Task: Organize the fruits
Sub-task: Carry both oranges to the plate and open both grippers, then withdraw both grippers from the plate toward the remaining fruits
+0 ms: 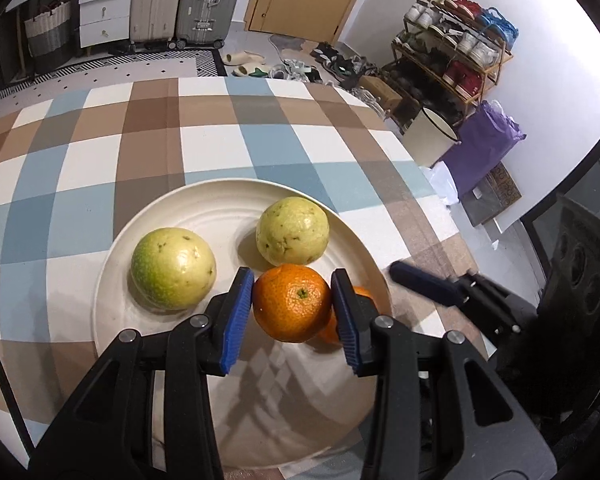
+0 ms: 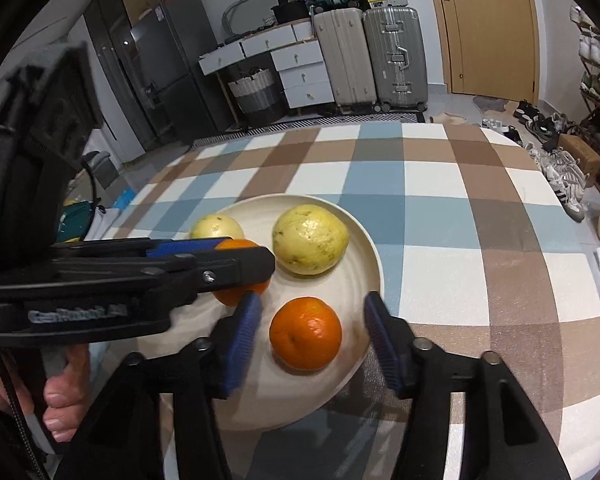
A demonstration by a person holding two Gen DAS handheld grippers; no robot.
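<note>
A cream plate (image 1: pixel 220 204) (image 2: pixel 356 264) sits on the checked tablecloth. It holds two yellow-green guavas (image 1: pixel 173 268) (image 1: pixel 293 231) (image 2: pixel 310 239) and two oranges. My left gripper (image 1: pixel 292 307) is shut on one orange (image 1: pixel 291 302) and holds it just above the plate; this orange also shows in the right wrist view (image 2: pixel 236 245), partly hidden by the left gripper's fingers. The second orange (image 2: pixel 305 333) rests on the plate between the open fingers of my right gripper (image 2: pixel 312 336), untouched. In the left wrist view it (image 1: pixel 362 293) peeks out behind the right finger.
The checked tablecloth (image 1: pixel 220 140) (image 2: pixel 460 220) covers the table around the plate. Beyond the table's right edge stand a shoe rack (image 1: pixel 452 48), a white bin (image 1: pixel 432 136) and a purple bag (image 1: pixel 484 140). Suitcases (image 2: pixel 380 56) and drawers stand behind.
</note>
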